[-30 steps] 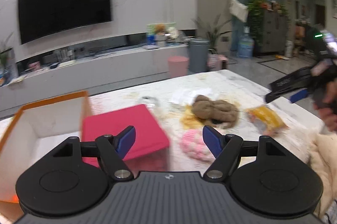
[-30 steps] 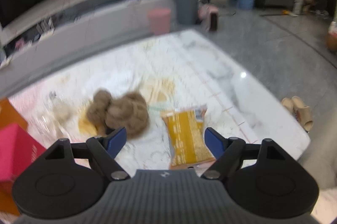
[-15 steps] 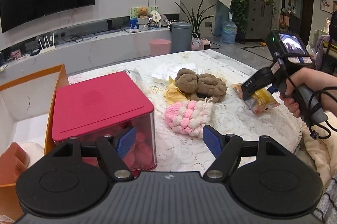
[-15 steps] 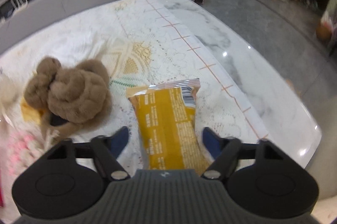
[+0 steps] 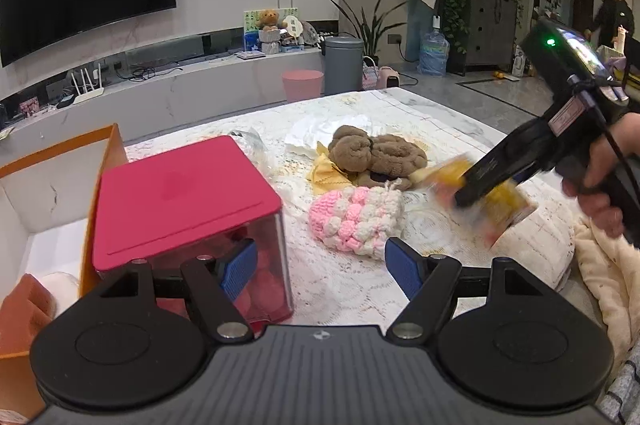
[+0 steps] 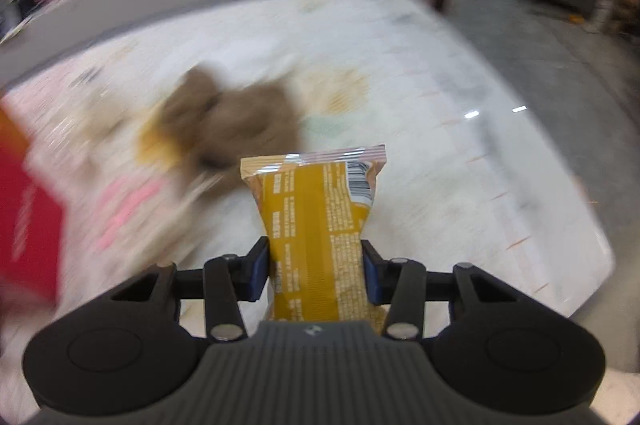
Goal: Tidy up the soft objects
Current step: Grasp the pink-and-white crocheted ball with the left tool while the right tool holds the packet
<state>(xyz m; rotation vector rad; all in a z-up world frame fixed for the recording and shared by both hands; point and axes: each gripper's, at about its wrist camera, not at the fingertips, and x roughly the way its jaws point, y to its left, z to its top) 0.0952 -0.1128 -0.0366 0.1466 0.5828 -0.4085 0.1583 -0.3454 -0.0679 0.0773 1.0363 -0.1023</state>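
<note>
The yellow snack packet (image 6: pixel 316 225) is pinched between the blue pads of the right gripper (image 6: pixel 316 271) — its jaws have just been closing on it — and it looks raised off the lace-covered table (image 6: pixel 460 165). The left gripper (image 5: pixel 320 267) hangs wide open with nothing in it, near the red-lidded box (image 5: pixel 180 193). Most of the job looks left — the brown plush (image 5: pixel 376 155) and the pink-and-white knit pouch (image 5: pixel 356 219) lie unsorted, while the orange box (image 5: pixel 100 161) holds only a couple of pieces.

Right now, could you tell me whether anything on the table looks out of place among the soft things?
Yes: the yellow snack packet, pinched between the right gripper pads, is crinkly foil rather than soft. The brown plush lies in a crumpled heap on a yellow cloth. Nothing looks spilled.
</note>
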